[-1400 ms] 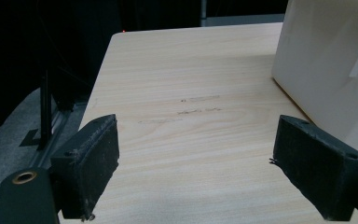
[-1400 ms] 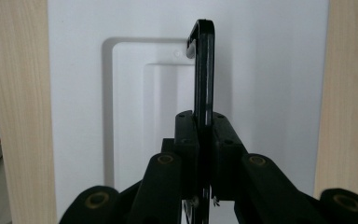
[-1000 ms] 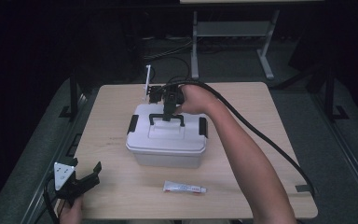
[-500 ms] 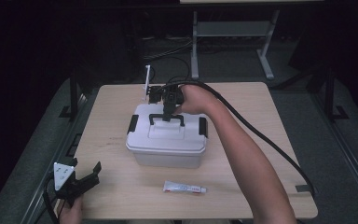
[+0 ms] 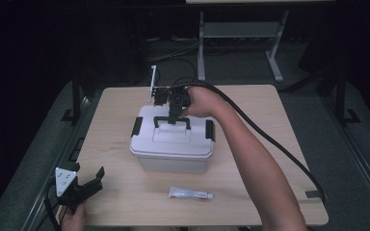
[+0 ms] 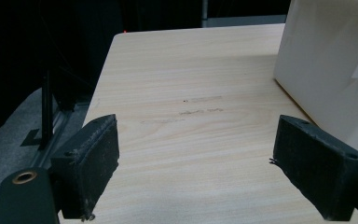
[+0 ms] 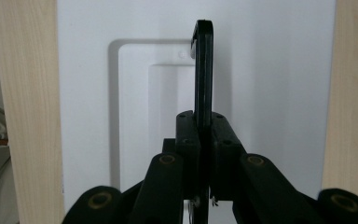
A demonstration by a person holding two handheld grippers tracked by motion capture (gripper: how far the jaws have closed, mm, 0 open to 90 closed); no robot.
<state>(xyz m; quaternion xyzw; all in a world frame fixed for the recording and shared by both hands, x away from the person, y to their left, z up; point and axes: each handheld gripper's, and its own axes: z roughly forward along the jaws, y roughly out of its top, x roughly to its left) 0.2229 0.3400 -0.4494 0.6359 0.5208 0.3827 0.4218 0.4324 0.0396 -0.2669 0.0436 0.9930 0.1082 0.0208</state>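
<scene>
Over the white box (image 5: 171, 144), right tool (image 5: 175, 117) clamps its black handle (image 7: 203, 70).

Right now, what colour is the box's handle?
Black handle, clearest in the right gripper view.

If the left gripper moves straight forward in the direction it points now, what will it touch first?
Probably nothing soon: the open left gripper points along bare table. The white box stands to the right of that line, though depth is uncertain.

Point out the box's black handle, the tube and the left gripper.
black handle (image 7: 203, 70), right gripper view, its upright bar.
tube (image 5: 191, 194), high view, middle of its body.
left gripper (image 5: 89, 180), high view, between its fingertips.
</scene>
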